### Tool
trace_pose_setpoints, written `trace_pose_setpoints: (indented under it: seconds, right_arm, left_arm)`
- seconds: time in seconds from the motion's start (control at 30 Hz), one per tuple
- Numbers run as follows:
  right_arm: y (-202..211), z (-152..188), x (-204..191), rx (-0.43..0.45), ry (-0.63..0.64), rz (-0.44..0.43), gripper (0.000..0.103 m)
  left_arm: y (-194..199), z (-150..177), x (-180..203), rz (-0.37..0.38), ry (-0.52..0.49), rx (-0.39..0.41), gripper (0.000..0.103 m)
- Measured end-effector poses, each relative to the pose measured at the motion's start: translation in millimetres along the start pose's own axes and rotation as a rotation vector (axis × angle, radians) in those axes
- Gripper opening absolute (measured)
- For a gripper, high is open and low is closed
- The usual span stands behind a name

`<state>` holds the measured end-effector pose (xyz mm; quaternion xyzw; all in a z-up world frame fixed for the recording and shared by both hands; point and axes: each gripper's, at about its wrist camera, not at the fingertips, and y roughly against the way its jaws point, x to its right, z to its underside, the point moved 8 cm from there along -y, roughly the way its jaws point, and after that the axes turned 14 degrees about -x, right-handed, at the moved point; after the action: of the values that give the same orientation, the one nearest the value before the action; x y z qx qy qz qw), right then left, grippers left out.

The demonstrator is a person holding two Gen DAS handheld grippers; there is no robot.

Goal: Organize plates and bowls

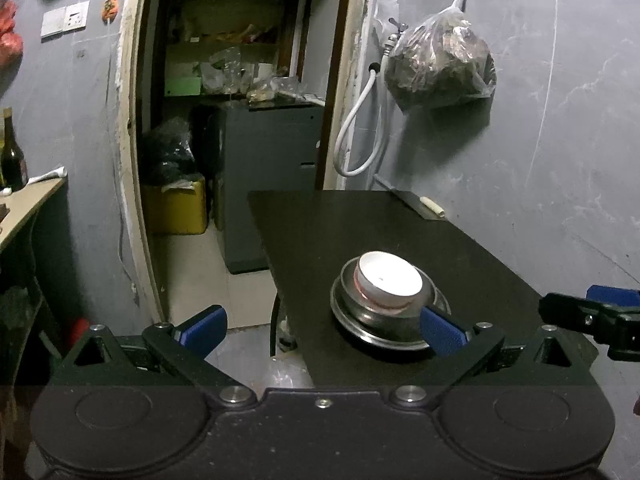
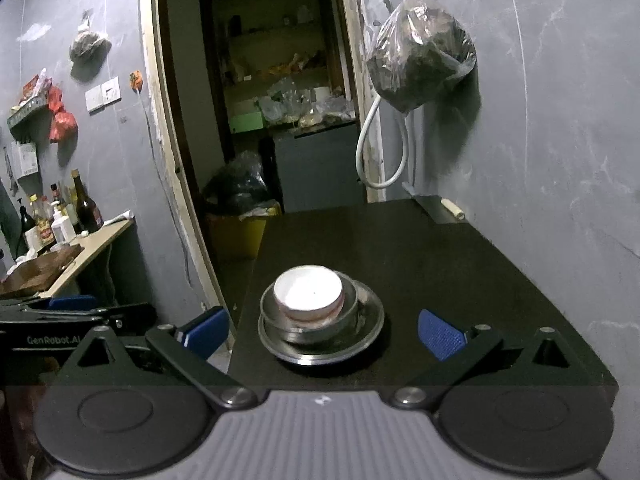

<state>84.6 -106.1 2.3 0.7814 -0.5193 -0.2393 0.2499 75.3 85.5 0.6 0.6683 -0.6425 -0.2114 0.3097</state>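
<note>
A white bowl [image 1: 389, 280] sits inside a steel bowl [image 1: 384, 312] on a steel plate [image 1: 360, 330], stacked on a black table [image 1: 360, 224]. The same stack shows in the right wrist view: white bowl [image 2: 308, 290], steel bowl [image 2: 310, 330], plate [image 2: 370, 322], table [image 2: 440, 260]. My left gripper [image 1: 320, 332] is open and empty, near the table's front left, with its right finger beside the stack. My right gripper [image 2: 324, 334] is open and empty, just in front of the stack. The right gripper also shows at the right edge of the left wrist view [image 1: 592, 312].
A knife [image 1: 416, 204] lies at the table's far right by the grey wall. A filled plastic bag [image 1: 440, 64] and a white hose [image 1: 360, 132] hang on that wall. An open doorway [image 1: 240, 120] is behind. A counter with bottles [image 2: 60, 220] stands at the left.
</note>
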Motion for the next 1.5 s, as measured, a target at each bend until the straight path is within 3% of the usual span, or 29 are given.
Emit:
trace_pose_setpoints:
  seconds: [0.73,1.2,1.5]
  right_arm:
    - [21,60,10,-0.094,-0.029,0.025,0.103]
    - [22,88,31,-0.156,-0.074,0.050,0.103]
    - [20,87,35,-0.151,-0.079,0.047,0.103]
  left_arm:
    - [17,56,16,0.015,-0.027,-0.050,0.102]
    - [14,70,34,0.015,-0.072,-0.087,0.102]
    - [11,72,36,0.014,-0.076,-0.099,0.102]
